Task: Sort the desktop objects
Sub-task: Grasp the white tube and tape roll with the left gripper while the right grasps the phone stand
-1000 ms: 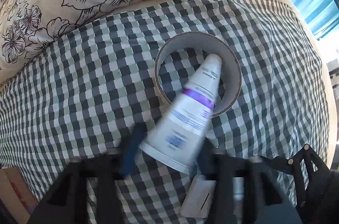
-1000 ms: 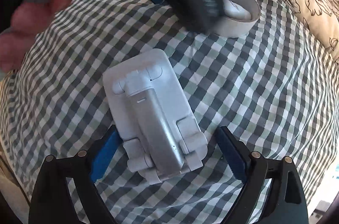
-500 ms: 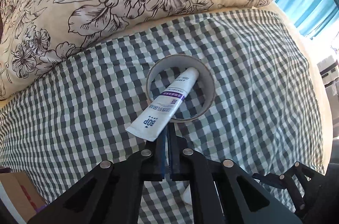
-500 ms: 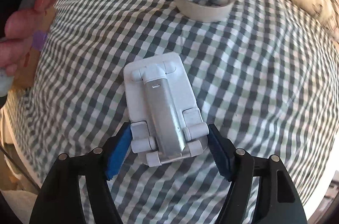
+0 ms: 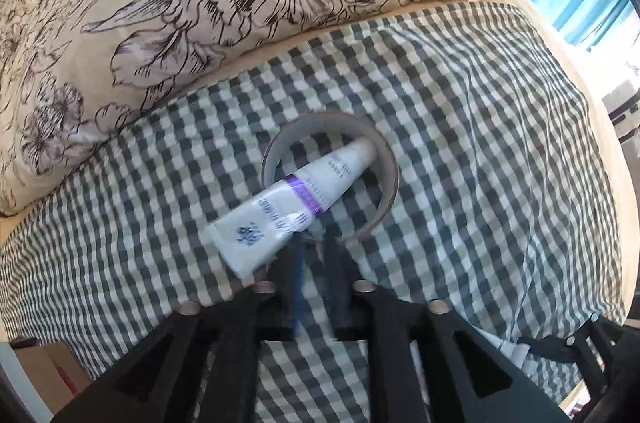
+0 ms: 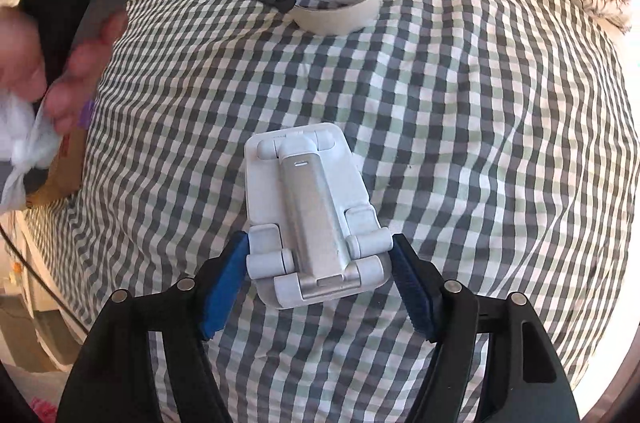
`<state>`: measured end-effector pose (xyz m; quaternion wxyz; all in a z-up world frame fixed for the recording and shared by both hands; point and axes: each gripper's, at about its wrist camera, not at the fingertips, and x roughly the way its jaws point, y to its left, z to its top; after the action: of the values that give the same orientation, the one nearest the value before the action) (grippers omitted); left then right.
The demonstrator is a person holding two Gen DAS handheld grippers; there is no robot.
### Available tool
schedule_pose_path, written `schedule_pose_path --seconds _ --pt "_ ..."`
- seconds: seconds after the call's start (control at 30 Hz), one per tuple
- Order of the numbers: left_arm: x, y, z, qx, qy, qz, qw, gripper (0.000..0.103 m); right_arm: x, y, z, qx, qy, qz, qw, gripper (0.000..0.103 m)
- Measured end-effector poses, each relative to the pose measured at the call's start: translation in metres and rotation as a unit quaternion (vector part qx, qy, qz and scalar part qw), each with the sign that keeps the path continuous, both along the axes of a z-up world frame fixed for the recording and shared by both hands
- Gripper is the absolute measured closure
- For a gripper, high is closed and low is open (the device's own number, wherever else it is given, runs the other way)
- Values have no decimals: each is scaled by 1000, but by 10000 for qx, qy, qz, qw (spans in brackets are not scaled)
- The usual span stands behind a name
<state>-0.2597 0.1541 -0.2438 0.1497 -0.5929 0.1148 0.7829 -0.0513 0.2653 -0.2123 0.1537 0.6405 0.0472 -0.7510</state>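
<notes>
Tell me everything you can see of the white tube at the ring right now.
The white tube is a soft squeeze tube with a purple band around its middle, blurred blue print near its flat crimped tail and small grey text toward the cap. It lies tilted, cap end inside the cardboard ring, body resting across the ring's near rim, tail hanging outside over the checked cloth. The left hand-held gripper sits just below it, jaws slightly parted, apparently not clamping it.
</notes>
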Motion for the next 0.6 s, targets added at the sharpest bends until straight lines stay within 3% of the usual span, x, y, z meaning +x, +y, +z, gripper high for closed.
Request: schedule_pose_path --seconds 0.03,0.07,0.1,0.23,0.33,0.6 --pt "-4 2 0 -53 31 -17 10000 58 2 2 0 -22 -3 -31 10000 33" --pt "-7 5 1 -114 83 -41 9999 35 5 5 0 -58 -37 -66 10000 33" --pt "-9 7 3 -124 161 -76 9998 32 7 7 0 -72 -55 -93 9999 33" --pt "-17 21 11 -254 264 -348 9987 31 15 14 1 -132 -135 -150 9997 33" --pt "-23 31 14 -414 518 -576 9961 28 -11 24 -4 -168 -170 -163 9996 33" --pt "-44 26 -21 -887 176 -984 9910 28 -66 22 -32 -290 -290 -291 9987 33"
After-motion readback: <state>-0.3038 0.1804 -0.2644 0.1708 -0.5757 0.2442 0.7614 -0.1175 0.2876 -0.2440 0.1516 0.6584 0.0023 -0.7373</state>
